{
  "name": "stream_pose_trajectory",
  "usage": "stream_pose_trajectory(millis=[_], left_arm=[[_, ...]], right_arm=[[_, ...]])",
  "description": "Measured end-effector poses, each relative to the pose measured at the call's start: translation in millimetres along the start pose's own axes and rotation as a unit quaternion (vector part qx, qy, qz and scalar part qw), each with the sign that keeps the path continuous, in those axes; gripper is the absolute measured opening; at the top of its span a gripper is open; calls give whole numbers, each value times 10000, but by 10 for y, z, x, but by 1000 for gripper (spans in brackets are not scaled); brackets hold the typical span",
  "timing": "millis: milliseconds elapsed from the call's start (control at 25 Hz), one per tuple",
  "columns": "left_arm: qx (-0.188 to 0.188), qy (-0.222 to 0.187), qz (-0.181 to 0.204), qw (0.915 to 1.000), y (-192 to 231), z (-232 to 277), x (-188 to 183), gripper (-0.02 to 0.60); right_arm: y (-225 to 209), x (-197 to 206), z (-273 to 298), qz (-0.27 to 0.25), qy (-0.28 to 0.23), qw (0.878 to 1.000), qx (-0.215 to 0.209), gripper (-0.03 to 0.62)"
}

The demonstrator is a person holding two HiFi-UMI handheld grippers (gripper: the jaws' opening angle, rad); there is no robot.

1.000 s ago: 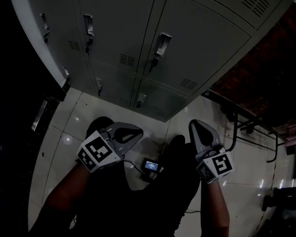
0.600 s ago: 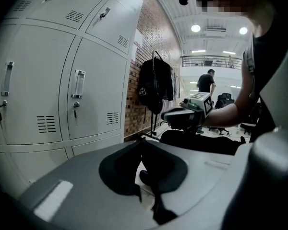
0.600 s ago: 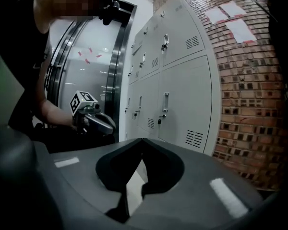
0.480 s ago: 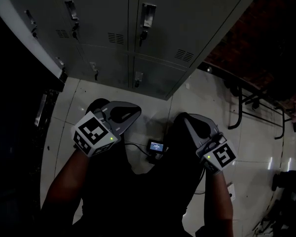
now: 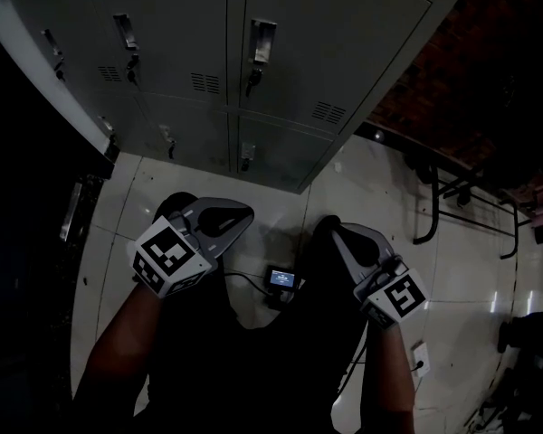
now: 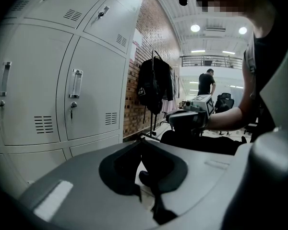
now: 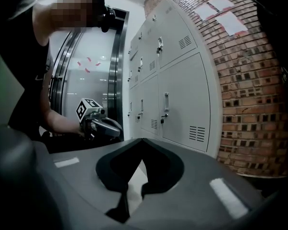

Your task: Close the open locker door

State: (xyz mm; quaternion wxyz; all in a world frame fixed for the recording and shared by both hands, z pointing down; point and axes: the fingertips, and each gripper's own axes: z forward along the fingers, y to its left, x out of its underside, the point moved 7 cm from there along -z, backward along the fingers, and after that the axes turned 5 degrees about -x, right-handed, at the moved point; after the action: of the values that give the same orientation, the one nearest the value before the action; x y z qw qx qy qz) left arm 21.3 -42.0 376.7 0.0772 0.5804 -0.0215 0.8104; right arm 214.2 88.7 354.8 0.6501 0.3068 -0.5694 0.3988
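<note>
A bank of grey metal lockers (image 5: 326, 34) fills the top of the head view, each door with a chrome handle and vent slots. The doors I can see, also the lockers (image 6: 86, 95) in the left gripper view and the lockers (image 7: 182, 99) in the right gripper view, lie flush; none visibly stands out. My left gripper (image 5: 244, 213) is held low over the tiled floor, short of the lockers, jaws shut with nothing in them. My right gripper (image 5: 330, 231) hangs beside it, also shut and empty. The closed tips show on the left gripper (image 6: 139, 140) and on the right gripper (image 7: 141, 140).
A small device with a lit screen (image 5: 281, 279) and a cable hangs between my arms. A bent metal frame (image 5: 434, 211) stands on the floor at the right by a brick wall (image 7: 249, 80). Dark jackets on a rack (image 6: 153, 85) and a distant person (image 6: 206, 83) are beyond the lockers.
The head view has swung, so the lockers sit higher and further left in it. Both grippers have drifted slightly down and left, staying shut and empty.
</note>
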Motion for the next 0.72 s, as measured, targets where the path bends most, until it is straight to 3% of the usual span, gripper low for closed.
stream_pose_trajectory(millis=[720], left_arm=[[-6,-26,-13,10000,18,-22,-12,12]], right_arm=[[-8,-11,16,19,-27,10000,13,2]])
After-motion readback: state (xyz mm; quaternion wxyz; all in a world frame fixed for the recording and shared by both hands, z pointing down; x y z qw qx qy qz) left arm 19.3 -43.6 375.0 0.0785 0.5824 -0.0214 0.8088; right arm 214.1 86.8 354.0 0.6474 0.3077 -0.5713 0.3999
